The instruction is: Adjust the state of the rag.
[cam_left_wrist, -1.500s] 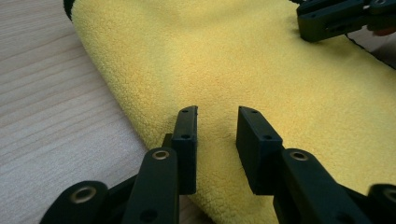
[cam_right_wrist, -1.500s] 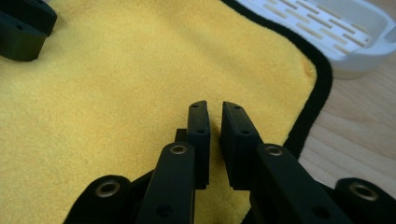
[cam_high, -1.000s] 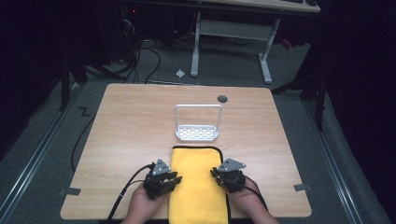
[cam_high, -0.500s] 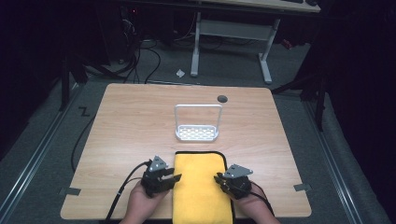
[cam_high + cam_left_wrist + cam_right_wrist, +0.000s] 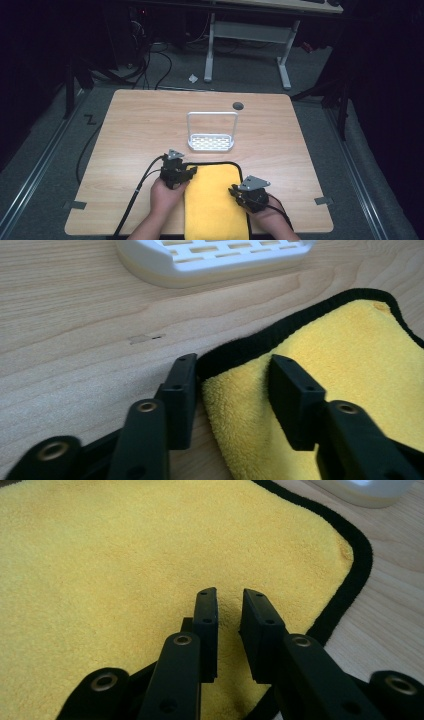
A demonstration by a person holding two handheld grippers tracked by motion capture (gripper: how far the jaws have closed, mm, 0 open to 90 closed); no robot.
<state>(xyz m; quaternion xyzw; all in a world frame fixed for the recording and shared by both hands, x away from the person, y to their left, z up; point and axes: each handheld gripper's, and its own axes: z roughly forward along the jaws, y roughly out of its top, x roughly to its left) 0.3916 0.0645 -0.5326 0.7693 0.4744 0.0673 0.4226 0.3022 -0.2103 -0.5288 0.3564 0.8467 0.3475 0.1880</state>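
The pale wood-grain table (image 5: 125, 130) is smooth and matte, with a small dark round grommet (image 5: 238, 105) near its far edge. At the near middle lies the yellow cloth (image 5: 212, 200) – a plush, nubby microfibre rectangle with rounded corners and a black stitched border (image 5: 260, 342). It lies flat, and its near end runs to the table's near edge. Just beyond its far edge, apart from it, stands a white plastic rack (image 5: 211, 142): a slotted oval base with a thin arched handle standing upright over it.

The step in hand looks like taking hold of the cloth, probably to fold or lift it. The left gripper (image 5: 232, 362) is at the cloth's far-left corner, spread. One jaw is on bare wood and the other over the pile, so the bordered edge sits between them, not yet squeezed. Those jaws have just been closing. The right gripper (image 5: 230, 592) rests low over the cloth near its right edge. Its jaws have just eased apart and stand a narrow gap from each other, with pile showing in the gap but no fold pinched.

Next, the left jaws need to close fully on the border. The right needs an edge or a pinch of fabric between its pads – soft pile will slip from a shallow bite.
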